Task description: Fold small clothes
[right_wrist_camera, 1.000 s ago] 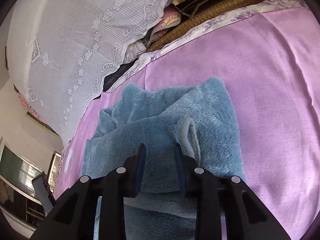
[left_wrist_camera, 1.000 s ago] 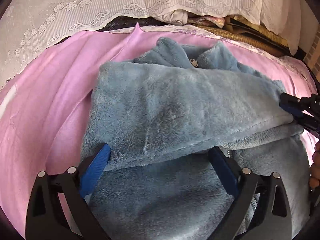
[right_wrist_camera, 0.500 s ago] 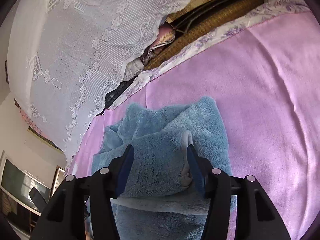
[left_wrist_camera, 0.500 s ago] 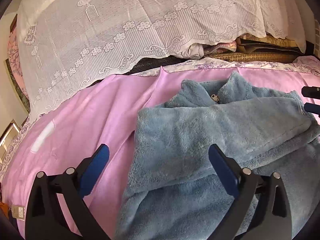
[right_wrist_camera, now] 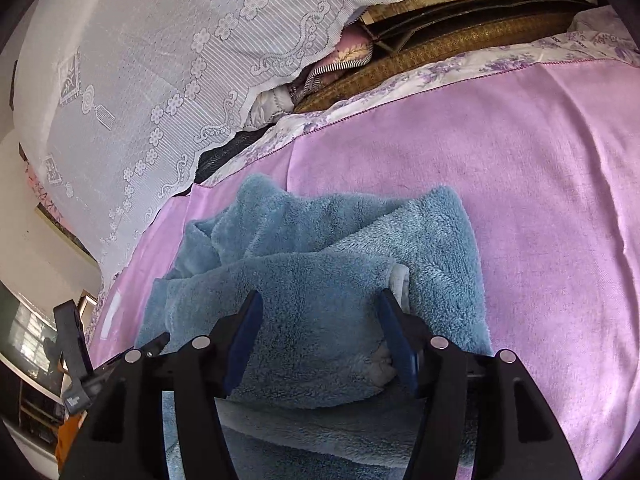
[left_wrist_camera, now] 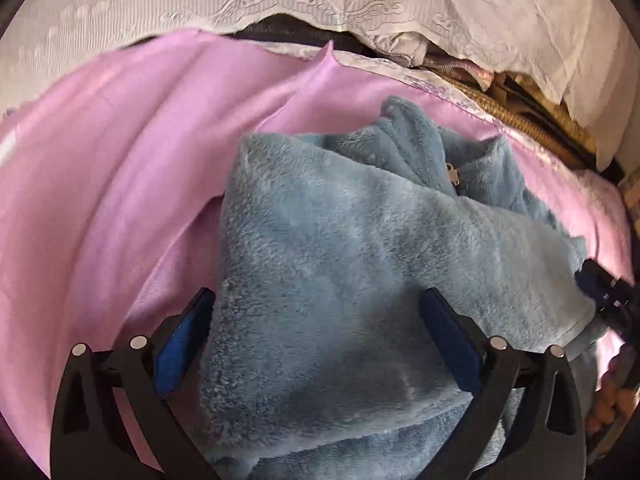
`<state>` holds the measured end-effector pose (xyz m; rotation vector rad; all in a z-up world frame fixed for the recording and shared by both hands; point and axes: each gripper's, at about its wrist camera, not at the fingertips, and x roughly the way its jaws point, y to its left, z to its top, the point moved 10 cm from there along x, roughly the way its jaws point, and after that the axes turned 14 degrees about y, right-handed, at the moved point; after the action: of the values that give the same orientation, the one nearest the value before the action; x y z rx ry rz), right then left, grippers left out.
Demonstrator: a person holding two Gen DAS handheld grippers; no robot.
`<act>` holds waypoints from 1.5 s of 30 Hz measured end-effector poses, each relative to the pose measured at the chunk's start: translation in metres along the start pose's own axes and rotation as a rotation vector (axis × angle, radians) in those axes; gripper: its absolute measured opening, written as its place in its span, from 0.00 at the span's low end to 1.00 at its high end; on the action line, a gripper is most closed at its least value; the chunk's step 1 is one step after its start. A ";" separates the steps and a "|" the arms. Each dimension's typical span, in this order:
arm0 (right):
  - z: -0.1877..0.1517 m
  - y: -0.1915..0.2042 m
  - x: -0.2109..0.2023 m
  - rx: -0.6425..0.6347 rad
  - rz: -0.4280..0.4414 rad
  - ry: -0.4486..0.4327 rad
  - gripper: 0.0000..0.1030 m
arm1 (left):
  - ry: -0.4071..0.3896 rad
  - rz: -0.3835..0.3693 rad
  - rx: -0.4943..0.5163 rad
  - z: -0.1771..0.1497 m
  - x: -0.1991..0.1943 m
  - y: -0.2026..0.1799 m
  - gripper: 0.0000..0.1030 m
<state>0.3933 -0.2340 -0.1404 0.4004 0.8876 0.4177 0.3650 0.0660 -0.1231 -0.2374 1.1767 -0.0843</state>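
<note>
A: How far along is the fold?

B: 1 sleeve lies across the blue fleece jacket (left_wrist_camera: 360,264), which rests on the pink bedsheet (left_wrist_camera: 100,200). The bottom half looks unfolded.

A: Grippers?

B: The right gripper (right_wrist_camera: 320,336) is opening, its jaws straddling the sleeve cuff (right_wrist_camera: 400,280) without pressing. The left gripper (left_wrist_camera: 320,344), at 6 o'clock, gapes wide over the fleece, holding nothing.

A: Containers?

B: None visible.

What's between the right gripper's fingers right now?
The folded sleeve of the blue fleece jacket, cuff end nearest; right gripper jaws are opening around it, per the right wrist view.
</note>
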 end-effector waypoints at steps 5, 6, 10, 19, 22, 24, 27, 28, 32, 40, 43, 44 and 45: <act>0.004 0.003 -0.016 0.017 0.005 -0.058 0.59 | -0.075 0.039 -0.036 0.000 -0.018 0.009 0.95; 0.008 0.005 -0.025 0.018 0.009 -0.094 0.59 | -0.109 0.030 -0.028 0.002 -0.027 0.006 0.95; 0.022 0.017 -0.039 -0.013 0.037 -0.148 0.59 | -0.209 -0.017 0.002 0.014 -0.056 -0.006 0.95; 0.013 -0.005 0.004 0.047 0.070 -0.021 0.60 | 0.003 0.055 0.015 0.005 0.007 0.003 0.96; 0.010 -0.002 -0.004 0.037 0.068 -0.050 0.60 | -0.019 0.061 0.011 0.005 0.002 0.004 0.96; 0.007 0.002 -0.017 0.025 0.064 -0.089 0.60 | -0.039 0.053 -0.006 0.002 -0.006 0.009 0.96; 0.001 0.010 -0.033 -0.009 0.041 -0.127 0.63 | -0.046 0.018 -0.015 -0.008 -0.018 0.012 0.96; -0.002 0.015 -0.035 -0.022 0.039 -0.123 0.63 | -0.049 0.006 -0.012 -0.012 -0.022 0.012 0.95; -0.020 0.032 -0.044 -0.087 -0.020 -0.114 0.64 | -0.060 0.035 0.044 -0.033 -0.035 0.007 0.95; -0.081 0.029 -0.054 -0.125 -0.171 -0.033 0.70 | 0.024 0.134 0.099 -0.090 -0.036 0.013 0.96; -0.105 0.025 -0.052 -0.150 -0.232 0.017 0.74 | 0.031 0.143 0.100 -0.108 -0.040 0.015 0.96; -0.113 0.023 -0.052 -0.150 -0.234 0.027 0.74 | 0.033 0.147 0.100 -0.115 -0.041 0.015 0.96; -0.120 0.021 -0.051 -0.149 -0.234 0.035 0.75 | 0.032 0.154 0.103 -0.122 -0.042 0.016 0.96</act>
<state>0.2643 -0.2231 -0.1648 0.1507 0.9192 0.2734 0.2353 0.0723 -0.1329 -0.0545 1.2150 -0.0135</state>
